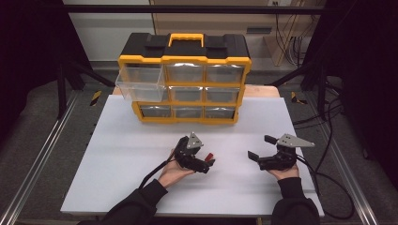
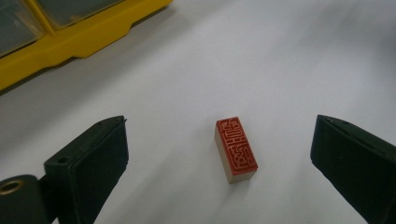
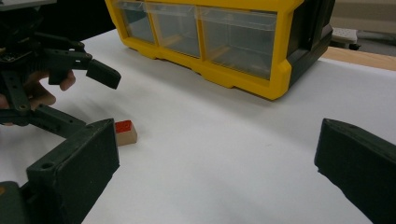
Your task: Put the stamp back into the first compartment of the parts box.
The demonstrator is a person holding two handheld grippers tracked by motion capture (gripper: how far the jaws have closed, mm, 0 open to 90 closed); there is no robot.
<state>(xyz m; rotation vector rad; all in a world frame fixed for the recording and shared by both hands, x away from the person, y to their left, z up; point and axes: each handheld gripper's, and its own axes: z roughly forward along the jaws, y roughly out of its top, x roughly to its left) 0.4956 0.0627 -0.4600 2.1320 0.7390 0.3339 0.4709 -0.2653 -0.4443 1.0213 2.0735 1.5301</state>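
The stamp block (image 2: 236, 149) lies on the white table (image 1: 141, 154), red carved face up, untouched between the wide-spread jaws of the left gripper (image 1: 210, 159); the right gripper (image 1: 259, 148), also wide, holds nothing, well apart

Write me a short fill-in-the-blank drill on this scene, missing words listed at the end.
1. The top face of the small stamp block is coloured ____.
2. The left gripper has its jaws ____ on either side of the stamp block.
3. On the yellow drawer cabinet, the pulled-out drawer sits in the top row at the ____ in the high view.
4. The right gripper holds ____.

Missing words: red; open; left; nothing
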